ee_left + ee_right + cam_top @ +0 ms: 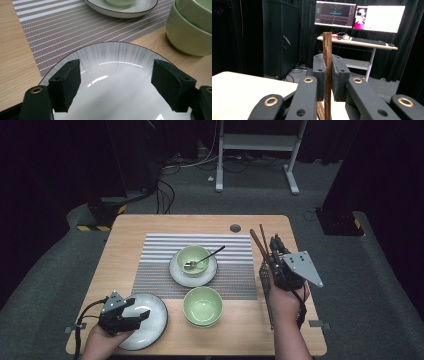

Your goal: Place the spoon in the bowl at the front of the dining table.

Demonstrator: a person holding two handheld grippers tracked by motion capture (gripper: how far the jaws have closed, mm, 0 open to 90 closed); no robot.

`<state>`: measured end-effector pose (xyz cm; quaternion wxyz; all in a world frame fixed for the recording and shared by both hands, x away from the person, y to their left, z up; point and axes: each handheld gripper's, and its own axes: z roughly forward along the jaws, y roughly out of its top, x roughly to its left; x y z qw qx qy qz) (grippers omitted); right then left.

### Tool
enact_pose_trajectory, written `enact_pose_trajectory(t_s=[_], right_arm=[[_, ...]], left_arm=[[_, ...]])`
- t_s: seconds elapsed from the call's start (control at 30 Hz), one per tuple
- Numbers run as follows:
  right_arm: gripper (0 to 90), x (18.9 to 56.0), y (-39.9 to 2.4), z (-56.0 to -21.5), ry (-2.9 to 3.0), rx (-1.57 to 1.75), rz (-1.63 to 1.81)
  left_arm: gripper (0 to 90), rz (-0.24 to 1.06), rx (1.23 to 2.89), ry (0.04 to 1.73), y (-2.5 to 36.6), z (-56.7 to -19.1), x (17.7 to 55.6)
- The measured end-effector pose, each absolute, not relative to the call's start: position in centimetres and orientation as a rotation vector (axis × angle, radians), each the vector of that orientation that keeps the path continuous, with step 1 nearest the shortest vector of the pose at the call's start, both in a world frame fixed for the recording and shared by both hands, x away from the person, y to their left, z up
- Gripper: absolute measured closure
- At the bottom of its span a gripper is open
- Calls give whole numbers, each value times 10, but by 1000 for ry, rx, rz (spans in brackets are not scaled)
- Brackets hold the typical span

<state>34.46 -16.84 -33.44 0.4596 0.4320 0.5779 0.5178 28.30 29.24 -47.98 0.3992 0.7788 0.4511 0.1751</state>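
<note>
The desk [150, 227] carries a striped mat [165, 257] at its middle. On the mat's far part a plate [177, 270] holds a green bowl [192, 256] with a spoon [205, 258] leaning in it; a second green bowl [202, 305] stands at the mat's near edge. At the desk's right edge stands a wire rack [267, 285].

The step in hand looks like table setting: taking chopsticks [260, 247] from the rack. The right tongs [328, 72] are pressed together on the brown sticks, which stand upright between the pads and rise above the rack in the high view. The next move likely calls for lifting them straight up clear of the mesh, then carrying them left to a place by a bowl, keeping the grip firm so the pair does not splay.

The left tongs [116, 82] hover spread over a grey plate [152, 322] at the near left corner, pinching nothing; whether they touch it I cannot tell. The near bowl sits just right of that plate. The spoon handle sticks out toward the rack side, so it could be knocked on the way across.
</note>
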Motion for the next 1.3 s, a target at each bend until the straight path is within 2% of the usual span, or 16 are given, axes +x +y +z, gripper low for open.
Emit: enact_pose_trajectory(t_s=[0.37,1.3], right_arm=[[831,340,-167,-323,1389,1035,1292],[833,346,-164,-321,1353,1010,1289]], left_arm=[[240,442,1969,1145,294,-480,283],[240,439,1971,1149,293,-482,284]])
